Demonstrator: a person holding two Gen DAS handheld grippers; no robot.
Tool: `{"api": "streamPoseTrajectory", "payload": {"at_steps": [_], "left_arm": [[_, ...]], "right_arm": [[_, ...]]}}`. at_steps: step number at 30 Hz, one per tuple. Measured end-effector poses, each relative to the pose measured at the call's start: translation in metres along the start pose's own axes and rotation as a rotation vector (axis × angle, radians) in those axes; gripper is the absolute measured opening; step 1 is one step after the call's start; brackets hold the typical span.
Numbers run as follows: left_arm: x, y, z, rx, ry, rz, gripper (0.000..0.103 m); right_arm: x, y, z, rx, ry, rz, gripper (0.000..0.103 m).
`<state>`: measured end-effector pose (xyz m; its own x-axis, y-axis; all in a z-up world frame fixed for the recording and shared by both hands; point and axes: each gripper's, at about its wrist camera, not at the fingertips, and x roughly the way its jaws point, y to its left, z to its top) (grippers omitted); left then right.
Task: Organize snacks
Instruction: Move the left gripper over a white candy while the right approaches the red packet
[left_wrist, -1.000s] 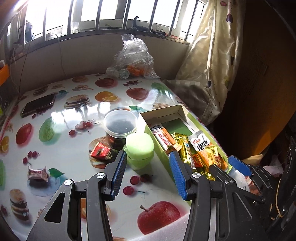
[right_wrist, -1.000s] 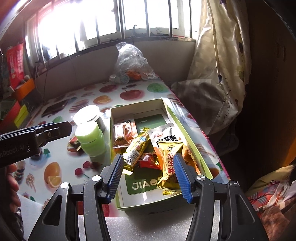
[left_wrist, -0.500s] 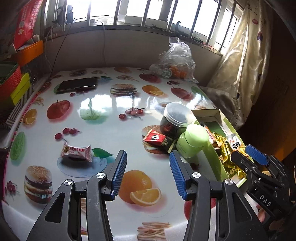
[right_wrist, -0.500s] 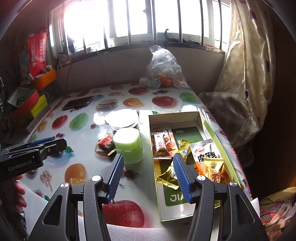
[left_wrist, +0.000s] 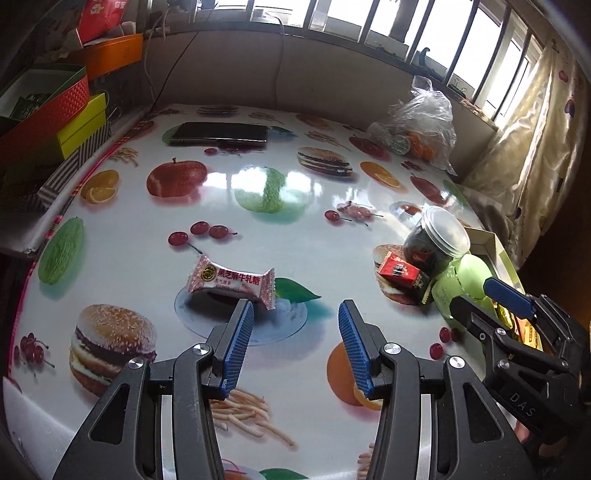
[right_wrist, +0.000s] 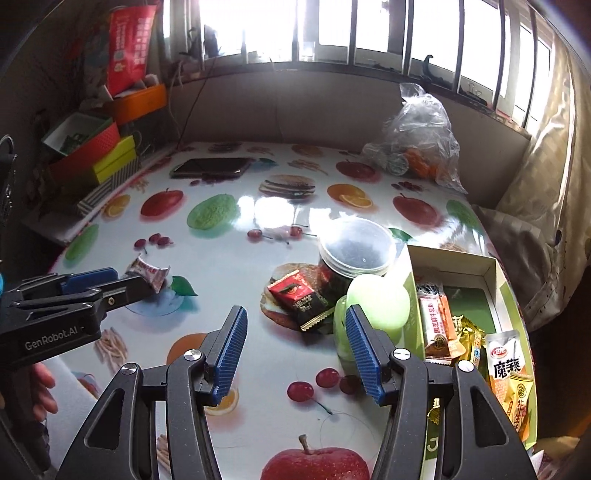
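Left claw (left_wrist: 295, 332) spread and empty, hovering just short of the pink candy packet (left_wrist: 232, 282) lying flat on the worktop (left_wrist: 295, 192). Probably light, crinkly, slippery film: best pinched across the plump middle, not the crimped ends. Right claw (right_wrist: 295, 339) likewise spread, empty.

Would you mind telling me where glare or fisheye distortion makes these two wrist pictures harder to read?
Left wrist view: window glare whitens the glossy tablecloth mid-table; the pink candy wrapper stays sharp and legible; edges bow strongly. Right wrist view: the window panes are blown out, a similar glare patch sits on the cloth, and the snack box is bent at the right edge.
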<state>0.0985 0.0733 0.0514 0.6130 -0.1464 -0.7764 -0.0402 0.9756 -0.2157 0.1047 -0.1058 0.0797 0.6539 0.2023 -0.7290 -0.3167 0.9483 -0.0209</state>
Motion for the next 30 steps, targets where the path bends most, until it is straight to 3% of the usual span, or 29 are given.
{"api": "streamPoseTrajectory", "payload": {"at_steps": [13, 25, 28, 30], "left_arm": [[0.019, 0.035, 0.005, -0.063, 0.023, 0.044, 0.049], [0.031, 0.053, 0.007, -0.102, 0.044, 0.059, 0.049], [0.032, 0.055, 0.007, -0.108, 0.044, 0.057, 0.049], [0.033, 0.057, 0.008, -0.111, 0.044, 0.055, 0.049]], "right_arm": [[0.068, 0.014, 0.016, -0.005, 0.112, -0.028, 0.055], [0.096, 0.027, 0.021, -0.040, 0.141, -0.041, 0.056], [0.094, 0.026, 0.021, -0.020, 0.143, -0.006, 0.056], [0.089, 0.024, 0.023, 0.018, 0.143, 0.092, 0.056]]}}
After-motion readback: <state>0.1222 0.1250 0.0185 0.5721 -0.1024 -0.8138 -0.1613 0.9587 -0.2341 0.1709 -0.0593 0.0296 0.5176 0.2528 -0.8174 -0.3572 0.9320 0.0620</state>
